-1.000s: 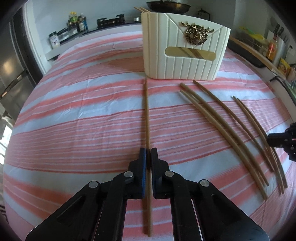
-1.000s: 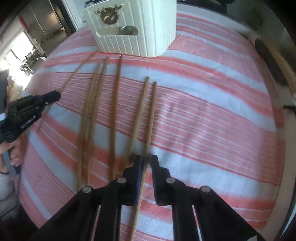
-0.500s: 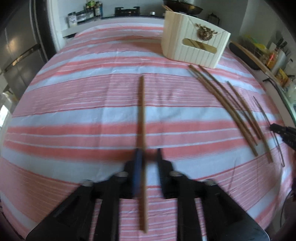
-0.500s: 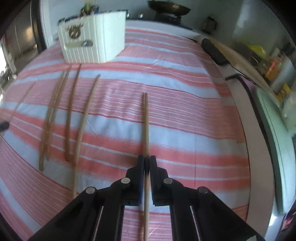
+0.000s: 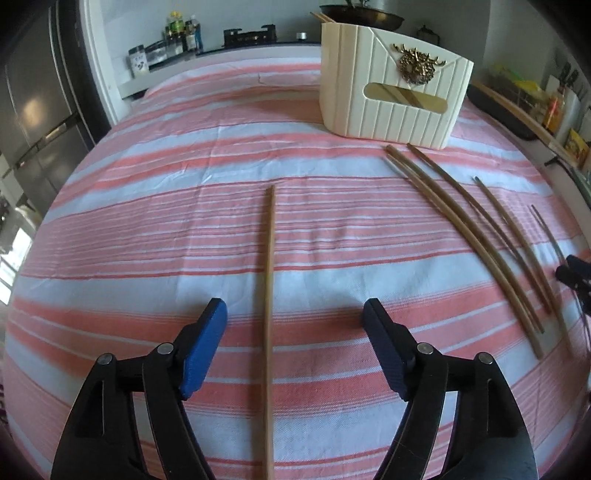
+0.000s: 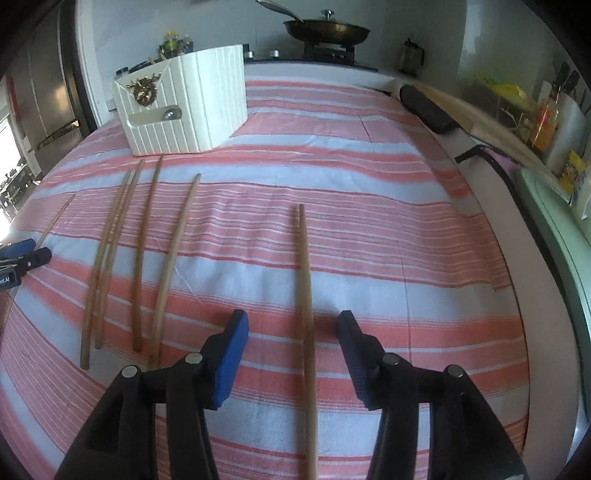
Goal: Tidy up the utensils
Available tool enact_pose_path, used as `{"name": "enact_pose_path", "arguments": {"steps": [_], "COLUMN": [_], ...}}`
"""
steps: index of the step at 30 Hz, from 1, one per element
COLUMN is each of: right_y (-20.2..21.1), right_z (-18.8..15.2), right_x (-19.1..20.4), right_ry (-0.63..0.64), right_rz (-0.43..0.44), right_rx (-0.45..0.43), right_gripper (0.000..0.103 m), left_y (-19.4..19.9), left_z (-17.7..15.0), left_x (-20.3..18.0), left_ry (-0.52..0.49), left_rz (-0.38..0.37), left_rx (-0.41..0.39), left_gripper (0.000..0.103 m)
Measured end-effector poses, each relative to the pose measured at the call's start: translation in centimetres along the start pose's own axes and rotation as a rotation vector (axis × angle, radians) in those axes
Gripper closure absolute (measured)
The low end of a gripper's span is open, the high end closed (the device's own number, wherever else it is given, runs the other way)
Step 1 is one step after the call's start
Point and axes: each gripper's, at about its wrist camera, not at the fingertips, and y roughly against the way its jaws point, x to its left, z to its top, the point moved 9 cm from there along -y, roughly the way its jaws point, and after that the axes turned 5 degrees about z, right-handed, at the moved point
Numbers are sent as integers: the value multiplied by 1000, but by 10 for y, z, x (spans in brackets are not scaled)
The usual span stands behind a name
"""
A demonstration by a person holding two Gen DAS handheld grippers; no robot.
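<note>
My left gripper [image 5: 295, 319] is open, its jaws wide on either side of a single wooden chopstick [image 5: 269, 295] that lies on the striped cloth. My right gripper [image 6: 293, 328] is open too, around another chopstick [image 6: 306, 288] lying on the cloth. Several more chopsticks [image 5: 469, 236] lie in a row between the two, also in the right wrist view [image 6: 136, 251]. The cream ribbed utensil holder [image 5: 391, 96] stands at the back and shows in the right wrist view [image 6: 188, 107].
The table carries a red and white striped cloth [image 5: 184, 206]. A stove with a pan [image 6: 327, 29] is behind it. Bottles and packets [image 6: 546, 122] crowd the counter at the right. A fridge [image 5: 33, 110] stands at the left.
Both grippers were shut on their chopsticks, carried them sideways away from the row, then opened. Each chopstick now lies loose on the cloth between the open jaws.
</note>
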Motion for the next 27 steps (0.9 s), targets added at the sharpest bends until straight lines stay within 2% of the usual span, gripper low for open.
{"name": "enact_pose_path", "arguments": {"steps": [3,27], "right_y": [2,1], "right_z": [-1,-1], "right_x": [0,-1], "right_ry": [-1,-1], "right_rz": [0,2], "right_rx": [-25,-26], "right_gripper": [52,52], "left_y": [0,0], "left_z": [0,0], "left_x": [1,2], "left_ry": [7,18], "left_rz": [3,21], "left_rx": [-9,-16], "left_gripper": [22,16]}}
